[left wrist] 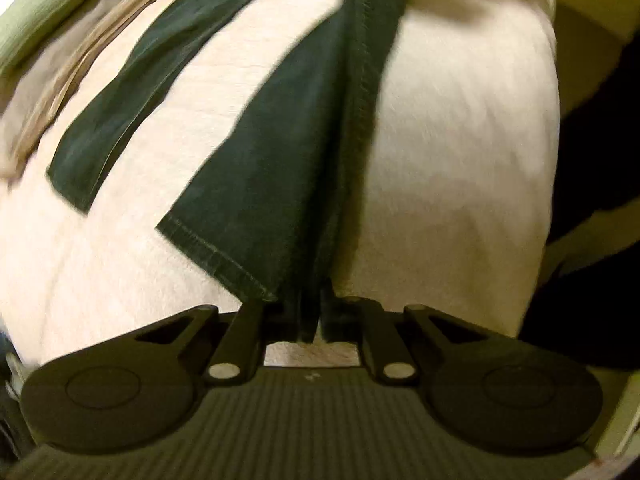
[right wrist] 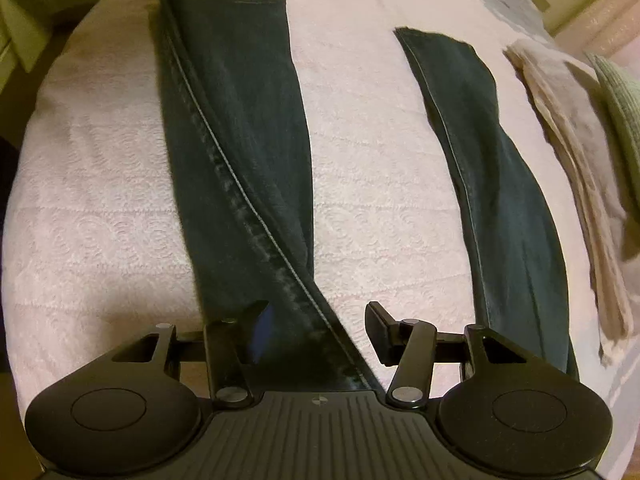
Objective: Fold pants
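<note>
**Dark pants spread on the bed, one leg pinched at the hem end**

My left tongs (left wrist: 316,320) are clamped on the hem end of one leg of the dark pants (left wrist: 280,184). The cloth is bunched into narrow folds between the two pads, and the pads stand almost together. From that grip the leg runs away from me across the pale quilted bedspread (left wrist: 460,160), its stitched side seam uppermost. The second leg lies flat to the left of it, apart from the first, with its hem free.

My right tongs (right wrist: 316,328) stand with the jaws apart. The seam edge of one pants leg (right wrist: 240,160) passes between them, lying against the left pad; the right pad is clear of the cloth, with bare bedspread (right wrist: 100,200) beneath it. I record no grip there.

A folded beige cloth (right wrist: 568,152) lies on the bedspread beside the far leg, and a green ribbed item (right wrist: 620,100) beyond it.
</note>
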A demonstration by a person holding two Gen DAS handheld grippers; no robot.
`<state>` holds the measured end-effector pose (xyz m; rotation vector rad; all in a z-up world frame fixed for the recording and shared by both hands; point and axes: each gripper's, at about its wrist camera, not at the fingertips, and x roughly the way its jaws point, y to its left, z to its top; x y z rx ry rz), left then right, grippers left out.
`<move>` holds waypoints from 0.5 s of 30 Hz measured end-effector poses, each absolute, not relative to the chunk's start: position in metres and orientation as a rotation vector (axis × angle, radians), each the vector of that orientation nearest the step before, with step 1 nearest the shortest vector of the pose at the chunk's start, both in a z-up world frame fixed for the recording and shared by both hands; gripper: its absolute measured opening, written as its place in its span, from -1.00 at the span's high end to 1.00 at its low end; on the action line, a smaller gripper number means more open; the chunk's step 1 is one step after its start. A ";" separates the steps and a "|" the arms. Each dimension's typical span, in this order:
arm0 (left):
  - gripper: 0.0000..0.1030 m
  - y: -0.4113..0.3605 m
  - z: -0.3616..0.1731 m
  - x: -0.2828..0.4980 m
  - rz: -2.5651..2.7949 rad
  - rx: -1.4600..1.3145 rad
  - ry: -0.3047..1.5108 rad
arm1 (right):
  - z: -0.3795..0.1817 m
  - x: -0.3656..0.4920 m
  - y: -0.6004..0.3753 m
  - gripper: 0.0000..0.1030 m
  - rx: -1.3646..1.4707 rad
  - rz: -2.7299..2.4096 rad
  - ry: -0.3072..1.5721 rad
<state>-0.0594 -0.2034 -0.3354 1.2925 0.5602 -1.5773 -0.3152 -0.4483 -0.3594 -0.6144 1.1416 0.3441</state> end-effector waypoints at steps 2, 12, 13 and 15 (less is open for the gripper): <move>0.91 -0.203 -0.307 -0.056 -1.577 1.238 0.624 | -0.354 -0.315 -0.456 0.09 -0.550 0.399 1.154; 0.94 -0.228 -0.143 -0.024 -1.573 0.856 0.992 | -0.286 -0.301 -0.494 0.25 -0.417 0.398 1.061; 0.94 -0.237 -0.144 -0.012 -1.551 0.843 1.020 | -0.291 -0.295 -0.498 0.25 -0.400 0.370 1.059; 0.94 -0.258 -0.165 0.018 -1.490 0.822 1.085 | -0.308 -0.283 -0.506 0.24 -0.376 0.339 1.061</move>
